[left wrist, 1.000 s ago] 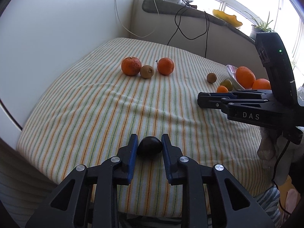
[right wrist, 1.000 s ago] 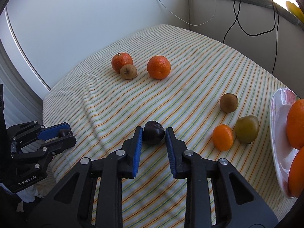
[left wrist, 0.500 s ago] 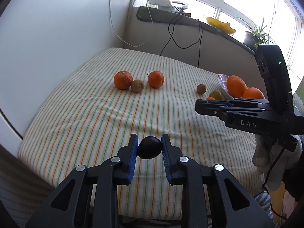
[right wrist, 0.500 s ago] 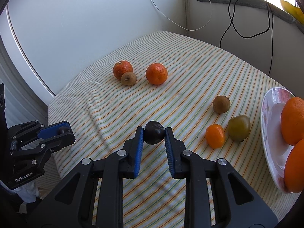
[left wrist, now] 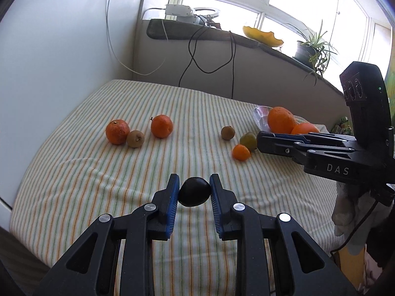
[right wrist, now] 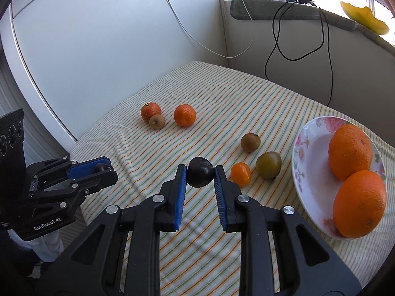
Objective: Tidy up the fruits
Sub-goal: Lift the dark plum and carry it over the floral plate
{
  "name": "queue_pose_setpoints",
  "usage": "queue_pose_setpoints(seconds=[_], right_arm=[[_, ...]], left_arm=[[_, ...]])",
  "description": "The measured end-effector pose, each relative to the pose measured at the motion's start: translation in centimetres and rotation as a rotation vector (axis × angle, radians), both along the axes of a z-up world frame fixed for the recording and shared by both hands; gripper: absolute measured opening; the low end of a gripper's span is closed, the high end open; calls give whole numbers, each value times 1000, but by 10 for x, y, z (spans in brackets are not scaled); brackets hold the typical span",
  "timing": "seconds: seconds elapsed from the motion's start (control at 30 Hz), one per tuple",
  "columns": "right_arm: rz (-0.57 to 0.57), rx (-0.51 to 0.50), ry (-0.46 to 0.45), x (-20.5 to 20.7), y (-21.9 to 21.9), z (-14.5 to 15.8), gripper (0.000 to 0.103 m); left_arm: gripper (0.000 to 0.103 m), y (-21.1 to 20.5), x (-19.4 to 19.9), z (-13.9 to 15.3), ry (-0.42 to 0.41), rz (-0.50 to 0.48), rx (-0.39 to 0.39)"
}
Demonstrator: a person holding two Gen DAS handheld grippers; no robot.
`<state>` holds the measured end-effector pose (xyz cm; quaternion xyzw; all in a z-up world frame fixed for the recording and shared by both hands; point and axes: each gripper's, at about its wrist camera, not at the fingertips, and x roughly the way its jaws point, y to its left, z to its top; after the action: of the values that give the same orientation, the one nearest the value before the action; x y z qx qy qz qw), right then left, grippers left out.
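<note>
Carry step: each claw (left wrist: 193, 192) (right wrist: 200, 176) clamps a plum (left wrist: 194, 192) (right wrist: 200, 175) (both airborne); next, the plate (right wrist: 311, 172).

The near half of the striped desk (right wrist: 222, 246) lies open. Far left, two mandarins (right wrist: 184, 115) and a brown fruit (right wrist: 157, 121) cluster. Three small fruits (right wrist: 268, 165) crowd just beside the plate (right wrist: 308, 172).
</note>
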<state>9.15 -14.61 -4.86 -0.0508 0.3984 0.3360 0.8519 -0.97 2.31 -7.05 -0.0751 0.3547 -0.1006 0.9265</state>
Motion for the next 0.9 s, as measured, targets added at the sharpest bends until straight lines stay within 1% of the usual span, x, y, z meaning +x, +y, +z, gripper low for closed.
queue_pose_setpoints(seconds=[0.4,0.73,0.9], right_arm=[[-130,28,-37,2,-67,21,23],[-233,22,-63,12,-116,28,23],[-269,20,-71,16,-134,31,23]], left_arm=[[23,-46,34,13,-42,-100,-27],[23,-86,58,17,-46,-185,-35],[23,-104,69,16,-45,-220,-31]])
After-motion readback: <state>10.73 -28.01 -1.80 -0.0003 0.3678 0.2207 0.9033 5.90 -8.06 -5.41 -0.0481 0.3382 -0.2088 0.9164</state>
